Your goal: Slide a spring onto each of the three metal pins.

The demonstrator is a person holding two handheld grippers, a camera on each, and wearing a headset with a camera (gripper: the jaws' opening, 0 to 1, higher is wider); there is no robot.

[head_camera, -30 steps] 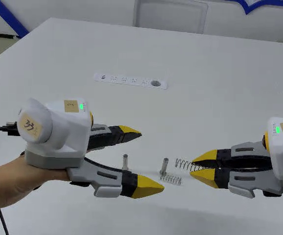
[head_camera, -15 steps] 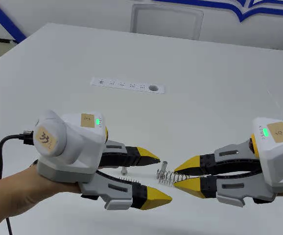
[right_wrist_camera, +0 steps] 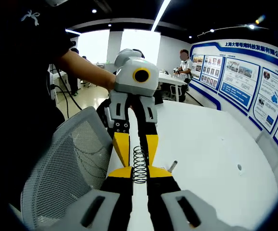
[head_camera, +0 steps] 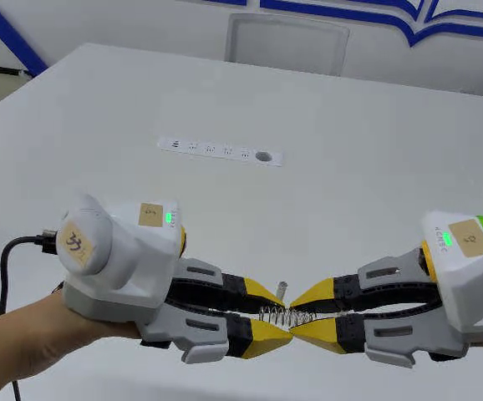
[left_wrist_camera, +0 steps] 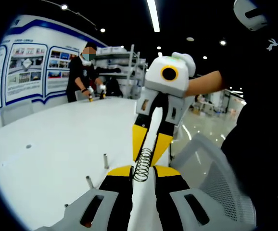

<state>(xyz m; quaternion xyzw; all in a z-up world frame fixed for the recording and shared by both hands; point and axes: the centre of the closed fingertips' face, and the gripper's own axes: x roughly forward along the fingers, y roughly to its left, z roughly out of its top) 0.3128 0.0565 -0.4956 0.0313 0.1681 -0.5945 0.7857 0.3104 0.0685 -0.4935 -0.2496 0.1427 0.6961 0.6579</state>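
Left gripper [head_camera: 277,317] and right gripper [head_camera: 302,317] point at each other, tip to tip, low over the white surface [head_camera: 350,167]. One spring [head_camera: 287,317] lies level, bridging the two sets of jaws. Right jaws drawn together, pinching one end of the coil. Left jaws narrowed onto the other end; they look clamped, though the tips hide the contact. In the left gripper view the spring [left_wrist_camera: 143,163] rises from between that gripper's yellow tips toward the opposing tips. A bare pin [head_camera: 282,289] stands upright just behind the meeting jaws, apart from the spring. A second pin [left_wrist_camera: 89,182] stands left of the left jaws. A power strip [head_camera: 219,150] lies well beyond both jaws.
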